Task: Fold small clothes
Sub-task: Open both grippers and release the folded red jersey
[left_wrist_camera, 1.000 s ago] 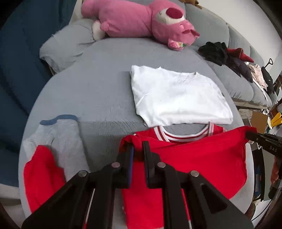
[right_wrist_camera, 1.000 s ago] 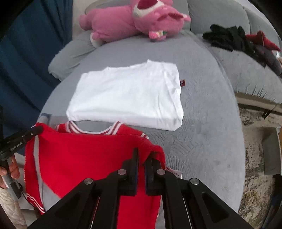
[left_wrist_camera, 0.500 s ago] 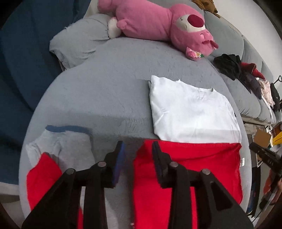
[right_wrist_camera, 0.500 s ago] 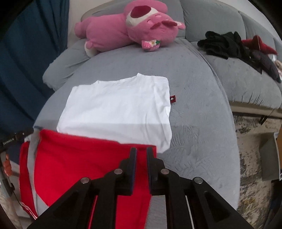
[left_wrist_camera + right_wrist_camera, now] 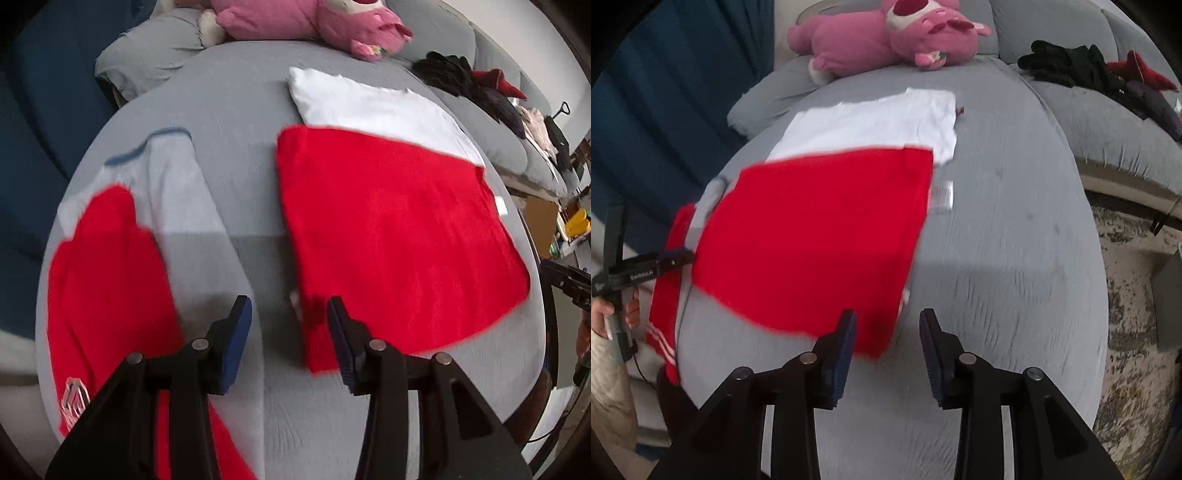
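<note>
A folded red garment [image 5: 391, 229] [image 5: 820, 240] lies flat on the round grey ottoman [image 5: 229, 96] [image 5: 1008, 229], its far edge overlapping a folded white shirt [image 5: 373, 107] [image 5: 879, 122]. My left gripper [image 5: 290, 317] is open just in front of the red garment's near left corner, holding nothing. My right gripper [image 5: 888, 328] is open at the garment's near right corner, also holding nothing. A red and grey garment [image 5: 122, 258] [image 5: 683, 236] lies unfolded at the left of the ottoman.
A pink plush toy [image 5: 306, 18] [image 5: 886, 40] lies at the back beside a grey cushion [image 5: 147, 62]. Dark clothes [image 5: 465, 81] [image 5: 1078, 66] are piled on the sofa at right. A person's hand [image 5: 628, 310] holds the left gripper's handle. A patterned rug [image 5: 1137, 332] lies at right.
Both grippers let go of the red garment and opened wide. The garment's top half came down over its striped collar, and both grippers drew back toward its near edge.
</note>
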`<state>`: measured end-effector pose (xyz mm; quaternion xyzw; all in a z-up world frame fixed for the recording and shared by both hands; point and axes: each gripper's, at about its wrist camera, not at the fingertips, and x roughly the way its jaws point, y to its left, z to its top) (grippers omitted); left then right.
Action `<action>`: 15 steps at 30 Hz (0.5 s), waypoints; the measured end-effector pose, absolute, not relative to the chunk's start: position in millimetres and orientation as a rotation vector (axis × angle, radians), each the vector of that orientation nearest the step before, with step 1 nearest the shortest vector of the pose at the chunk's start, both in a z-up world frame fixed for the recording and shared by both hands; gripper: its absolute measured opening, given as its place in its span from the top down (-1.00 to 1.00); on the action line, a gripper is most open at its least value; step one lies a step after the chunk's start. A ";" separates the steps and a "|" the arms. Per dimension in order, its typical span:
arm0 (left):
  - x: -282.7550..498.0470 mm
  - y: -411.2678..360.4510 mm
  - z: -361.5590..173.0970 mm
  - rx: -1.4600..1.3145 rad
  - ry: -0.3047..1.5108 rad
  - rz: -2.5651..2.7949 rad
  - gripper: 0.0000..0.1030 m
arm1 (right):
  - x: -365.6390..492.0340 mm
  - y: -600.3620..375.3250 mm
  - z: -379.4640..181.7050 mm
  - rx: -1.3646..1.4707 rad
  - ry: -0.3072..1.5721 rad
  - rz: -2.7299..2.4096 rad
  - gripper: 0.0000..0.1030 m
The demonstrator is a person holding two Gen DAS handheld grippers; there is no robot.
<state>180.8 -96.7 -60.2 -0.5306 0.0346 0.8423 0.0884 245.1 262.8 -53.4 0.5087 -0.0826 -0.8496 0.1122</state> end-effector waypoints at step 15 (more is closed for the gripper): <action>213.8 -96.6 -82.3 -1.528 0.184 2.449 0.23 | 252.8 227.9 -81.1 1.490 0.099 -2.413 0.36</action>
